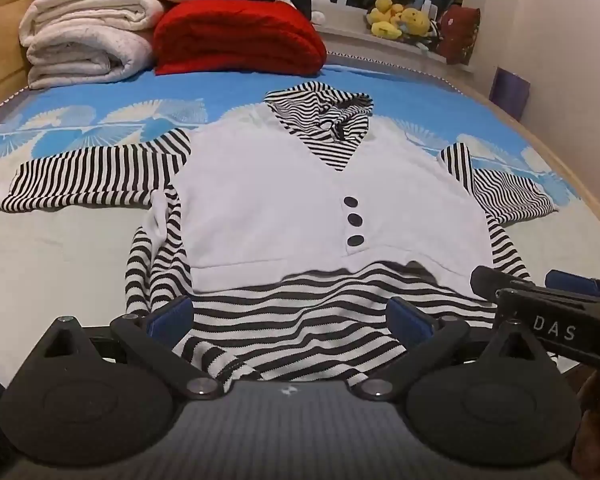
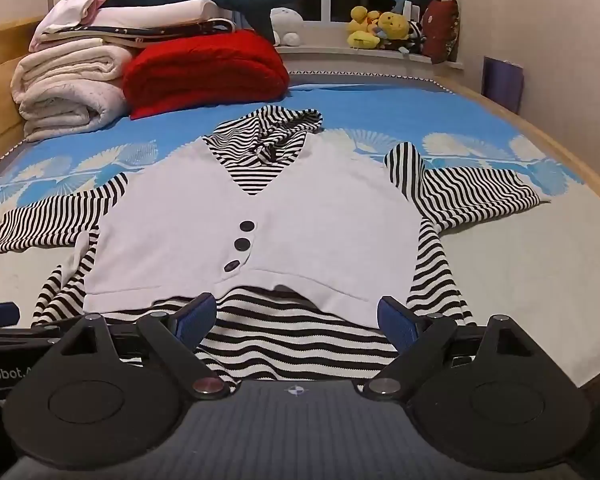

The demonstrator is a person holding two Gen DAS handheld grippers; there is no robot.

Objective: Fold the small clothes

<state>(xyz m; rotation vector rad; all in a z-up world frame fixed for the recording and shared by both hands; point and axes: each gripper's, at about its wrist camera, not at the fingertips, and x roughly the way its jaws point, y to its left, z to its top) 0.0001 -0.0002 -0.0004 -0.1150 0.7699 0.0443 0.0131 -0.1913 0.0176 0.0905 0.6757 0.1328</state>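
My left gripper (image 1: 290, 316) and right gripper (image 2: 296, 318) both hang wide and empty over the near hem of the striped hooded top (image 2: 260, 216), spread flat on the bed (image 2: 520, 264).

left wrist: you look down-forward, close over hem | right wrist: same | shared: striped hooded top (image 1: 320, 208) (image 2: 256, 224), bed (image 1: 60, 248) (image 2: 520, 260)
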